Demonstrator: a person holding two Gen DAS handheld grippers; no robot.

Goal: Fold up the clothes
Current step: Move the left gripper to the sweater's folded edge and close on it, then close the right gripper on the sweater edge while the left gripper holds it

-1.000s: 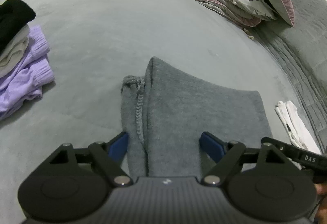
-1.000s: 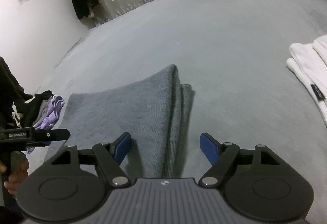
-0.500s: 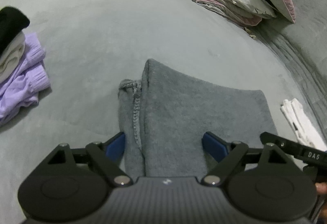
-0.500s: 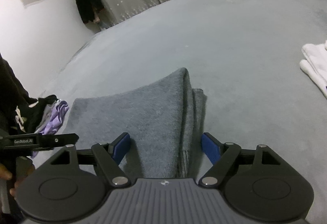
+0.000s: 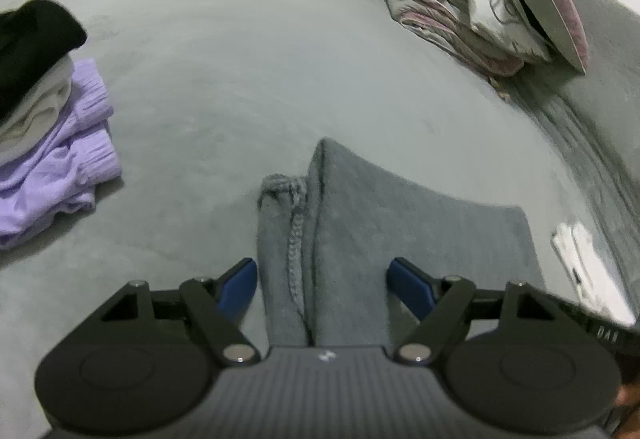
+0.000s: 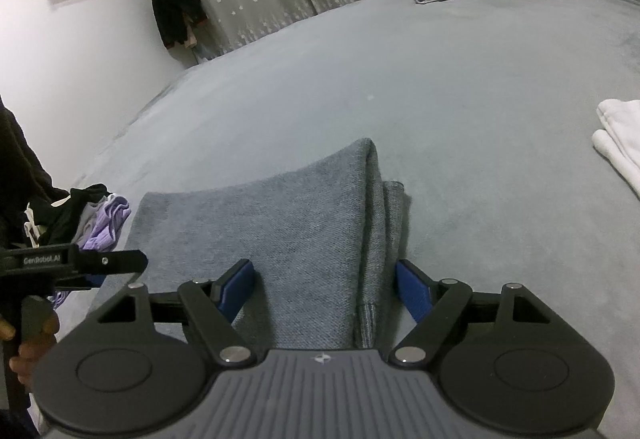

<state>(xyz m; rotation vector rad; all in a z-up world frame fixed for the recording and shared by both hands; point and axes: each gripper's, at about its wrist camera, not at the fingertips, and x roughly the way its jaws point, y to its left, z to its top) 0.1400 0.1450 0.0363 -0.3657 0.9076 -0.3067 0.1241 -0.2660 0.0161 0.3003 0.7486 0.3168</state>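
Both my left gripper [image 5: 320, 285] and right gripper [image 6: 325, 285] have fingers spread wide astride the folded grey knit [image 6: 280, 223] lying on the bed [image 6: 460, 87]; it looks soft, floppy, light, so I'd pinch its stacked edges.
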